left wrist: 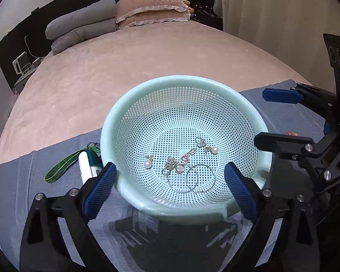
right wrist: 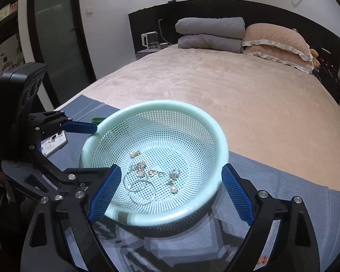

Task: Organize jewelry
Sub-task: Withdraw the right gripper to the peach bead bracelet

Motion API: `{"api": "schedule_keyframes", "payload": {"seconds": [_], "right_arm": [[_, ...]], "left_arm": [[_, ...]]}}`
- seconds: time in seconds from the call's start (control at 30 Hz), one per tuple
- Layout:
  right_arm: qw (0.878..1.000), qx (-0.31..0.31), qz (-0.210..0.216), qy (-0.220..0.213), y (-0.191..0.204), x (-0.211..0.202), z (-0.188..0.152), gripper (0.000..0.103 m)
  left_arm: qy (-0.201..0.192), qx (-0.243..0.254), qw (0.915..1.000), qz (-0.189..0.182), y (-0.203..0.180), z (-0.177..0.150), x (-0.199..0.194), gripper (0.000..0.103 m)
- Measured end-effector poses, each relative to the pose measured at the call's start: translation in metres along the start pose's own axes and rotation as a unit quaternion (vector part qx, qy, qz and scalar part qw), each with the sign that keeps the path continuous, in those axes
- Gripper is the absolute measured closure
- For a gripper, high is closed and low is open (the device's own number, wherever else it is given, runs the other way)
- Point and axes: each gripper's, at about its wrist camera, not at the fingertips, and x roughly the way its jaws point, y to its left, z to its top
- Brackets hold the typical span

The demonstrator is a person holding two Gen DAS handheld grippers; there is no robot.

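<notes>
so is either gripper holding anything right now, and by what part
Nothing is held. The left gripper and right gripper both stand open around the mint basket, pads off its rim; the earrings lie inside.

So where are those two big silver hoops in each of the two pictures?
Left wrist view: the hoops lie low in the centre, on the basket floor nearest the camera.
Right wrist view: the hoops lie left of centre, near the left blue pad.
Shared landmark: the mint basket.
</notes>
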Motion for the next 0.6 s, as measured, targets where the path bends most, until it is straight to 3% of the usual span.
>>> {"api": "schedule_keyframes", "payload": {"seconds": [0.3, 0.6], "right_arm": [[0.997, 0.060, -0.048, -0.013, -0.033, -0.039, -0.030, 0.017], [0.987, 0.132, -0.091, 0.003, -0.077, -0.057, -0.077, 0.017]], "left_arm": [[0.010, -0.034, 0.9992, 0.020, 0.020, -0.025, -0.027, 0.006], [0.051, -0.058, 0.9961, 0.043, 0.031, -0.083, -0.029, 0.006]]}}
